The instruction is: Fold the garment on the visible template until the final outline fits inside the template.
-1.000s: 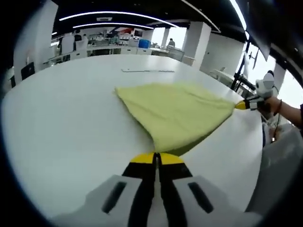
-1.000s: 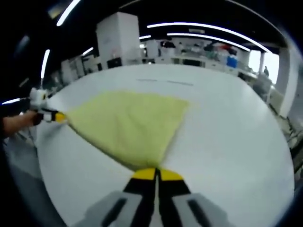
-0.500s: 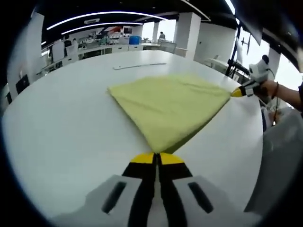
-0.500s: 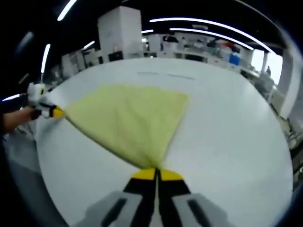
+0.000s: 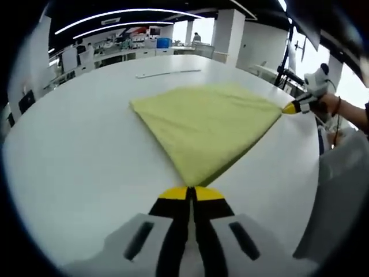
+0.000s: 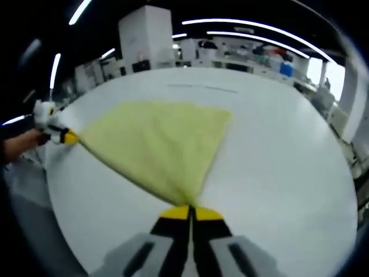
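Jaws of the left gripper [image 5: 191, 192] pinch one corner of the yellow garment [image 5: 204, 124]; the right gripper [image 6: 189, 210] is clamped on the opposite corner, the cloth stretched between them over the white counter [image 5: 75, 150].

Plain yellow garment [image 5: 207, 124], white table [image 5: 75, 167], yellow-tipped black fingers [image 5: 176, 194]

white table [image 5: 75, 150], benches behind [image 5: 121, 52], white pillar [image 6: 147, 37]

Left gripper [image 5: 191, 193]: jaws pressed together, yellow tips touching, clamped on a corner of the yellow garment [image 5: 207, 124]. Right gripper [image 6: 190, 212]: jaws likewise closed on the opposite corner, a hand [image 5: 330, 106] behind it.
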`<action>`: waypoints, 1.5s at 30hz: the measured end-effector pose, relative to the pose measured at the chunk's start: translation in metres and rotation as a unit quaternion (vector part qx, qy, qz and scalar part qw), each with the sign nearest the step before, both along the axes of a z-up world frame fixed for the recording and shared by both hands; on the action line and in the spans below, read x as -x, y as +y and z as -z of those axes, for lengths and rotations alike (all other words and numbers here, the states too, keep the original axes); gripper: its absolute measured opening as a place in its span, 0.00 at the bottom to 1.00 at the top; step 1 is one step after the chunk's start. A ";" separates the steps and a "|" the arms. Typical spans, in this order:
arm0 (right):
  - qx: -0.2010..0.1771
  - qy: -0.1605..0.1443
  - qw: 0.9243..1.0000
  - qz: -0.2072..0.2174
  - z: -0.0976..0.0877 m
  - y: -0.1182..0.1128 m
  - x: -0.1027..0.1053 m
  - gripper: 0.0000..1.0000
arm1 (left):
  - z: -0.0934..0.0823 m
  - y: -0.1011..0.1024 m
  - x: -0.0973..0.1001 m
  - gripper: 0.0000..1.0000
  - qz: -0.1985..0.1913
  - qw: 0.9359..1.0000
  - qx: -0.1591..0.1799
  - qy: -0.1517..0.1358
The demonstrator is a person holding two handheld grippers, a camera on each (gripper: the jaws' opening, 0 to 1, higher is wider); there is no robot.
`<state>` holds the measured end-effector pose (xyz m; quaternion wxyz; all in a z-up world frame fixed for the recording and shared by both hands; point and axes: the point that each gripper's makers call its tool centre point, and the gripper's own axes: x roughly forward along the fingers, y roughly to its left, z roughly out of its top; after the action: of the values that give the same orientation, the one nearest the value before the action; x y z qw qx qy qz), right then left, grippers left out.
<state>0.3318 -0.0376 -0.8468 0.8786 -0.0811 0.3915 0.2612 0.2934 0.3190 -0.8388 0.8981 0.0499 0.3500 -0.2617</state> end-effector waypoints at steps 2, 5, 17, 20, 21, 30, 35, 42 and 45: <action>0.001 0.001 1.000 -0.001 0.000 0.000 0.002 0.00 | -0.001 -0.002 0.002 0.00 0.003 1.000 -0.005 0.001; 0.004 0.000 1.000 -0.002 -0.001 0.000 0.005 0.00 | 0.000 -0.003 0.005 0.00 0.006 1.000 -0.009 0.001; 0.006 0.010 1.000 0.007 -0.002 0.000 0.007 0.00 | 0.005 0.006 0.006 0.00 0.007 1.000 -0.008 0.005; 0.004 0.013 1.000 0.013 0.000 -0.001 0.008 0.00 | 0.006 0.008 0.006 0.00 0.005 1.000 -0.014 0.006; 0.001 0.012 1.000 0.016 0.000 -0.001 0.008 0.00 | 0.007 0.011 0.006 0.00 0.003 1.000 -0.019 0.005; -0.011 0.007 1.000 0.021 -0.009 0.004 0.004 0.17 | 0.003 0.014 0.007 0.18 -0.033 0.999 0.006 0.009; -0.020 -0.005 1.000 0.014 -0.024 0.014 0.002 0.39 | -0.016 0.009 0.003 0.31 -0.078 0.995 0.063 0.006; -0.036 -0.023 0.999 -0.008 -0.053 0.035 0.002 0.62 | -0.043 0.006 0.004 0.51 -0.095 0.990 0.108 -0.007; -0.044 -0.031 0.998 -0.016 -0.065 0.040 0.003 0.69 | -0.054 0.002 0.008 0.61 -0.098 0.988 0.119 -0.016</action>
<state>0.3291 0.0024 -0.7819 0.8888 -0.0572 0.3506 0.2894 0.2851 0.3211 -0.7844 0.9243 -0.0875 0.3054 -0.2116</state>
